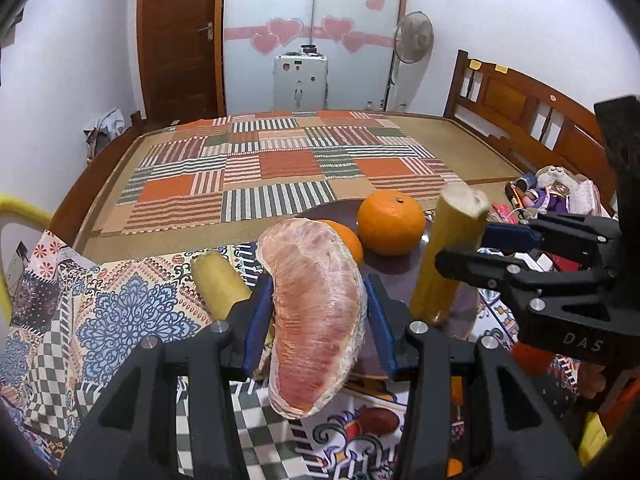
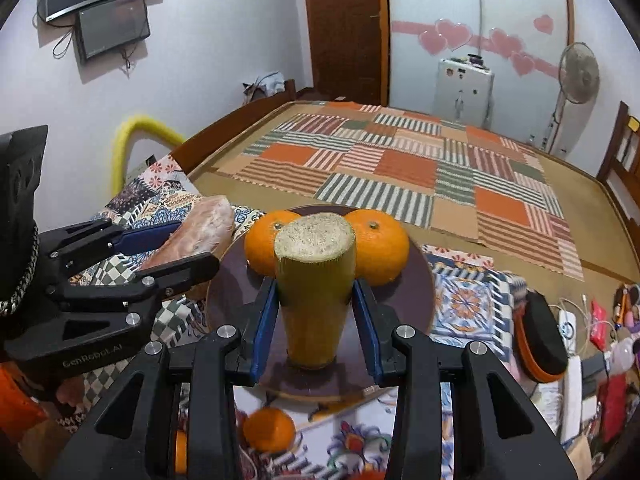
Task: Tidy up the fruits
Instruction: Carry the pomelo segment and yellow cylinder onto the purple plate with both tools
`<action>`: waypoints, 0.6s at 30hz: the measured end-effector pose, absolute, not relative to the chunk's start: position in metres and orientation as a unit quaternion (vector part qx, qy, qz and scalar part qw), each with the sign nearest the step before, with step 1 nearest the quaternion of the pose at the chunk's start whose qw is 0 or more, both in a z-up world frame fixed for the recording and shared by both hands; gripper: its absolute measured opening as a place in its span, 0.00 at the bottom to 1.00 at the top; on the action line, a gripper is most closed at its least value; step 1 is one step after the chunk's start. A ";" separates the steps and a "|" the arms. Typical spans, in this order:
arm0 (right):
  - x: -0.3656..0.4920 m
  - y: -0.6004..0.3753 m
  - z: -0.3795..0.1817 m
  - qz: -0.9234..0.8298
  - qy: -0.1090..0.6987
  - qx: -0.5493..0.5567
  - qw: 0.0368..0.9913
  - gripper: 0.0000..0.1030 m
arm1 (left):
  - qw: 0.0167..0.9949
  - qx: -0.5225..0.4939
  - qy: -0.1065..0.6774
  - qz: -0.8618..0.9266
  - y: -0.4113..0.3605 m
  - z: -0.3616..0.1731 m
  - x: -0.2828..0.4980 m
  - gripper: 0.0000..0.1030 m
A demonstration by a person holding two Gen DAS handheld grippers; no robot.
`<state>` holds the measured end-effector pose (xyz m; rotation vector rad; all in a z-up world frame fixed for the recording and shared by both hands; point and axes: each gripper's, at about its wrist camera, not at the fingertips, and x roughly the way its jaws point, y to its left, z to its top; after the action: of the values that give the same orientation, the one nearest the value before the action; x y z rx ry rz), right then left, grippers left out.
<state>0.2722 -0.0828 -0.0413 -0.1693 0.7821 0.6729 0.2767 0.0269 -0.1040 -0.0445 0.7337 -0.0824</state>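
Left to right, risks as I see them:

Loose yellow stalk piece lies on the patterned cloth at about 9 o'clock of the left gripper. Not held, round, so it could roll if the cloth gets tugged.

Left gripper: jaws clenched on the peeled pomelo segment, blue pads against both flanks. It's soft and wrapped in a thin membrane, held mid-length with the lower end hanging free toward the camera. More squeeze likely bruises or splits it; less and it may slide out end-first.

Dark plate sits at 1 o'clock of that gripper and already carries two oranges at its far rim, touching or nearly touching each other. Bare plate is mostly the near half.

Right gripper: jaws clamped on the upright sugarcane-like stalk, held low, cut top up, base just above or on the plate; can't tell which. Tall and narrow: released standing, I'd expect it to tip onto the oranges.

Both grippers are near each other over the plate, so a clash of jaws is possible. Another orange lies on the cloth at 6 o'clock of the plate, under the right gripper.
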 end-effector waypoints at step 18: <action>0.302 -0.072 -0.050 0.325 0.399 -0.069 0.854 0.34 | 0.931 -0.021 0.359 -0.057 0.013 -0.119 0.304 0.44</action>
<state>0.3020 -0.0720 -0.0500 -0.1446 0.8392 0.6844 0.3044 0.0134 -0.1186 -0.0439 0.7345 -0.1174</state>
